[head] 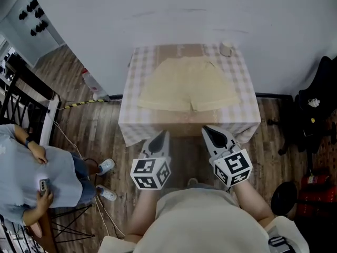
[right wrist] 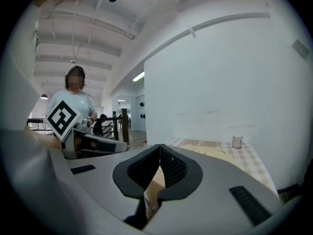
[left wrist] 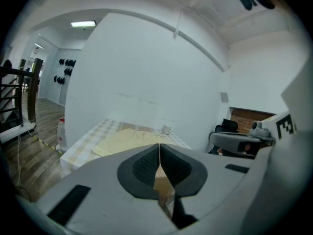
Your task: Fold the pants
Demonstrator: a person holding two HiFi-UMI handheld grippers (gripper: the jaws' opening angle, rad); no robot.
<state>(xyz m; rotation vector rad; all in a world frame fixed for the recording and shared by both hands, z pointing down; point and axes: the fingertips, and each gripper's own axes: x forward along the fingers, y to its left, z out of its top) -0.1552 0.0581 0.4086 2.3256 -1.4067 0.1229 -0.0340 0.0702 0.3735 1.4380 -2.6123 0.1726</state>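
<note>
**A:** What does the head view give us?

**B:** The pants lie flat in the middle of the checked worktop. The waistband is toward the far edge by the wall and both leg hems are toward the near edge. A white cup stands at the far right corner, apart from the fabric. Our left gripper and right gripper hang just short of the near edge, touching nothing.

**A:** So we judge that no fold has been made?

**B:** Yes, the step in hand is the reach. We should take each gripper to its own side of the garment and pick matching spots, so the fold comes out square.

**A:** And the left gripper view?

**B:** Its jaws are pressed together with nothing between them, and the pants lie ahead, past the near edge. We need to spread the jaws before we arrive, then slip the lower one under the fabric alone.

**A:** The right gripper view?

**B:** Much the same. The jaws are closed on nothing, the pants lie ahead, and the cup stands beyond them at the far corner. Thin cloth will probably slip or bunch. We'd pinch close to the worktop with a firm bite and lift both sides together. The right side should stay clear of the cup.
</note>
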